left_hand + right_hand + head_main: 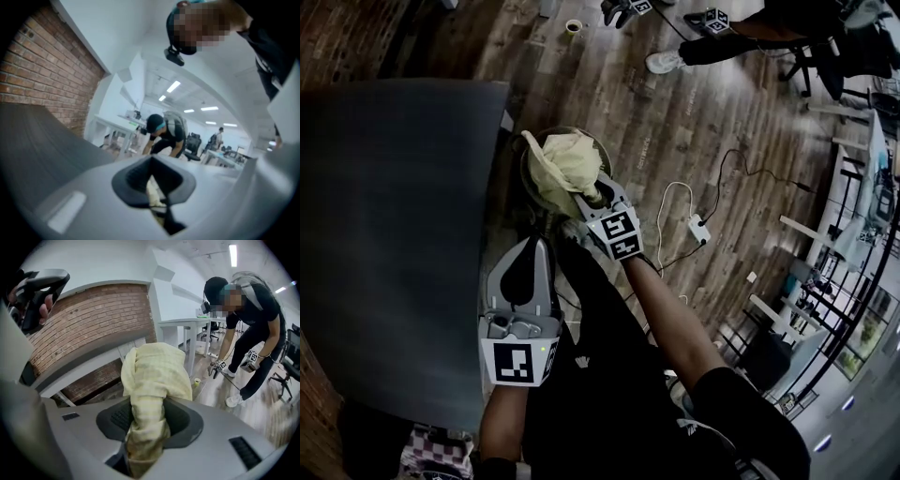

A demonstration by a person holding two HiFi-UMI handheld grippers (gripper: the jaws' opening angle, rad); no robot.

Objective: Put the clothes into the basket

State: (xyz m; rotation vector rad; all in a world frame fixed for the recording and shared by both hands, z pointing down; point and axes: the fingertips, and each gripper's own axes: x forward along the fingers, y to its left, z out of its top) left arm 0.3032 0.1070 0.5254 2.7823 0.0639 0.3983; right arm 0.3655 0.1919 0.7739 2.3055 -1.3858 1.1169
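A pale yellow cloth (567, 159) hangs bunched over a round dark basket (603, 156) on the wooden floor beside the table. My right gripper (592, 197) is shut on the cloth's lower end just above the basket; in the right gripper view the cloth (154, 376) fills the space between the jaws of the right gripper (145, 427). My left gripper (534, 246) hangs lower left of the basket, its tips together and holding nothing. In the left gripper view only a thin pale strip shows through the slit of the left gripper (157, 187).
A dark grey table (394, 234) fills the left. A white power strip (698, 228) with cables lies on the floor to the right. Another person (248, 324) bends over with grippers farther back. A checked cloth (436, 450) lies at the bottom left.
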